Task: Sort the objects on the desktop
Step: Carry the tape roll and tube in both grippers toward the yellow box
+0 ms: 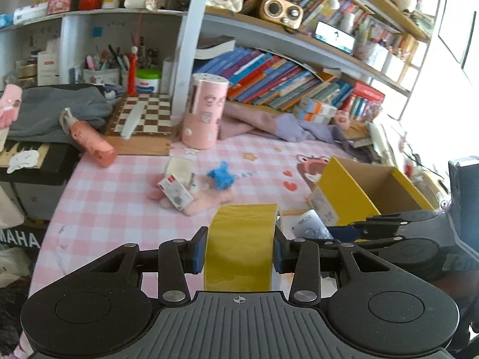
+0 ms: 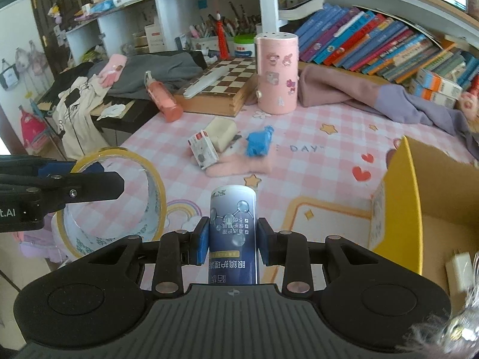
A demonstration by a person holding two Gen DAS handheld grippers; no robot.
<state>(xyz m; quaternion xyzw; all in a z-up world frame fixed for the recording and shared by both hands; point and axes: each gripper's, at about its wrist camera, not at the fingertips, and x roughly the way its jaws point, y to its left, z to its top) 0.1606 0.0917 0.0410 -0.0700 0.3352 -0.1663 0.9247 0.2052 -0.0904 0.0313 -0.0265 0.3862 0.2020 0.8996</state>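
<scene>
Two claws: one tape roll [image 1: 242, 242], one can [image 2: 233, 236].

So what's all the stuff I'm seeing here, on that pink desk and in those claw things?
tape roll: one, yellow, held in left fingers
can: one, dark blue, held in right fingers
box: one, yellow cardboard, open, right side of mat
pink tin: one, upright, back of mat
blue toy: one, mid-mat
small carton: one, white and red, mid-mat, left of the blue toy
pink bottle: one, lying at mat's left edge
chessboard: one, brown and cream, behind the bottle
books: many, mixed colours, leaning on back shelf
left gripper: black, blue pads
right gripper: black, blue pads
</scene>
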